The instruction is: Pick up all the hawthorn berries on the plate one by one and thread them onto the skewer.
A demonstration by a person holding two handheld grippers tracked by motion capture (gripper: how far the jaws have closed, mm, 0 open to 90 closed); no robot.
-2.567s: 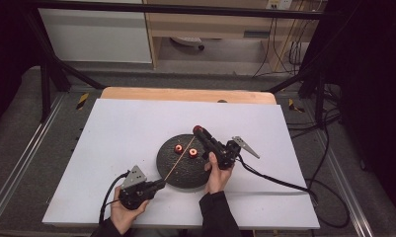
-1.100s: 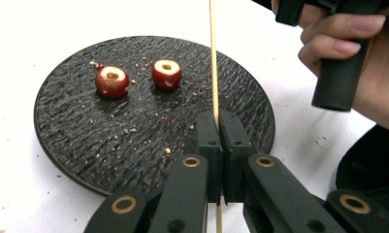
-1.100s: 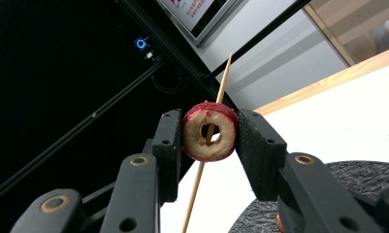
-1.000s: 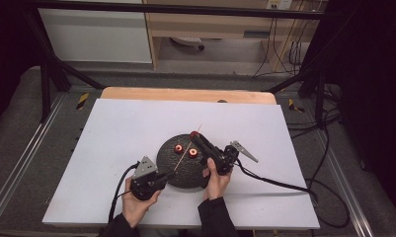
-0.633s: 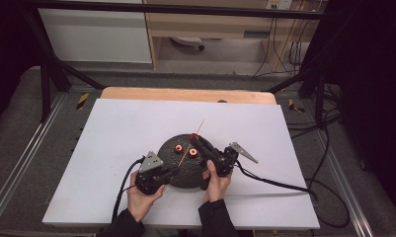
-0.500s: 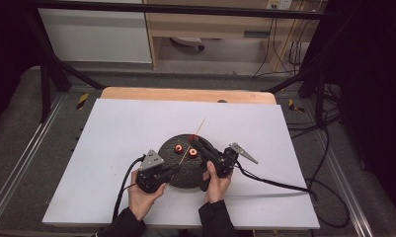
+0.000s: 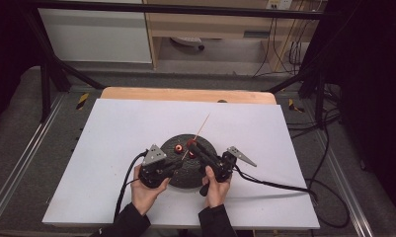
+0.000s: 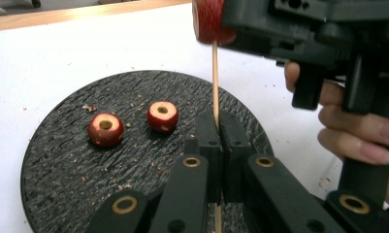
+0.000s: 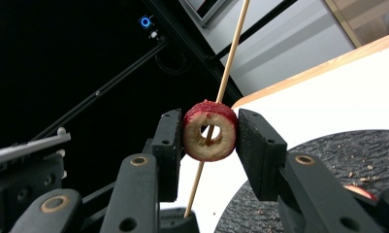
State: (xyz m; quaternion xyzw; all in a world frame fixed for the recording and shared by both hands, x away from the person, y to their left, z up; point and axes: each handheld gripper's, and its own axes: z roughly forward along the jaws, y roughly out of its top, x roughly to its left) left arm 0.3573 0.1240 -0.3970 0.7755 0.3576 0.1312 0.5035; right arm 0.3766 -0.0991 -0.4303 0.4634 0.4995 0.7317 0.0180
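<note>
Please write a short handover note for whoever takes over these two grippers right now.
Left gripper: shut on the wooden skewer, low on its shaft, holding it upright over the black round board.
Right gripper: shut on a cored red fruit piece, with the skewer passing through its hole.
Done: one piece is threaded onto the skewer.
Left: two more cored red pieces lie on the board, apart from each other. Likely next: slide the held piece down, release it, then thread those two.
</note>
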